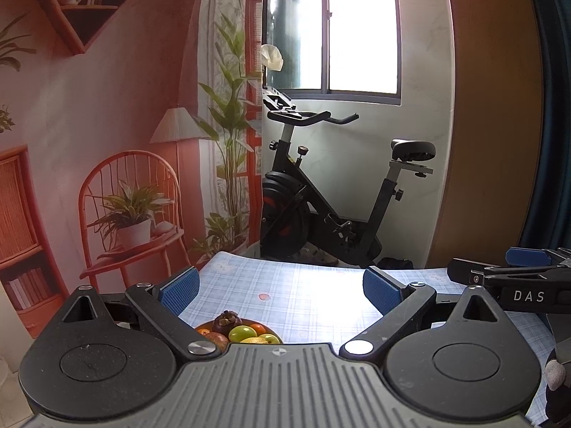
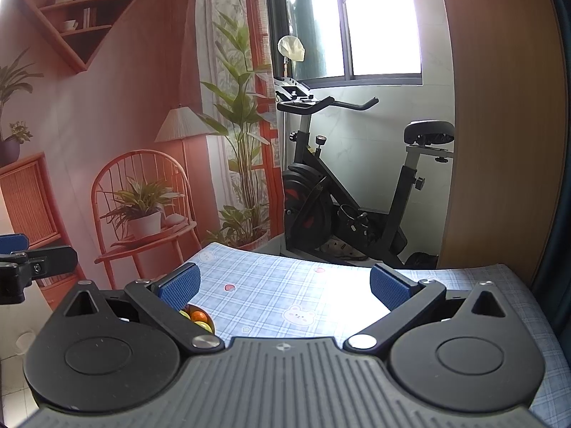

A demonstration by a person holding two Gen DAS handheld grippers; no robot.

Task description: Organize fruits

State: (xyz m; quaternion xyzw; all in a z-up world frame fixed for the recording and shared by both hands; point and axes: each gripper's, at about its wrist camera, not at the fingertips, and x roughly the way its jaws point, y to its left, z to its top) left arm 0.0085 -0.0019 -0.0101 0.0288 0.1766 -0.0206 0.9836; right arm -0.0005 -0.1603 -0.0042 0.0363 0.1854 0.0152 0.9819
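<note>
Left tongs (image 1: 280,290) agape above fruits (image 1: 241,331)

From my feed, a counter (image 1: 303,285) under a blue checked cloth fills the foreground. Beyond its far edge I see a black exercise bike (image 1: 321,192) standing below a bright window (image 1: 357,28). To the left hangs a backdrop (image 1: 107,125) printed with a chair, lamp, shelves and plants.
</note>
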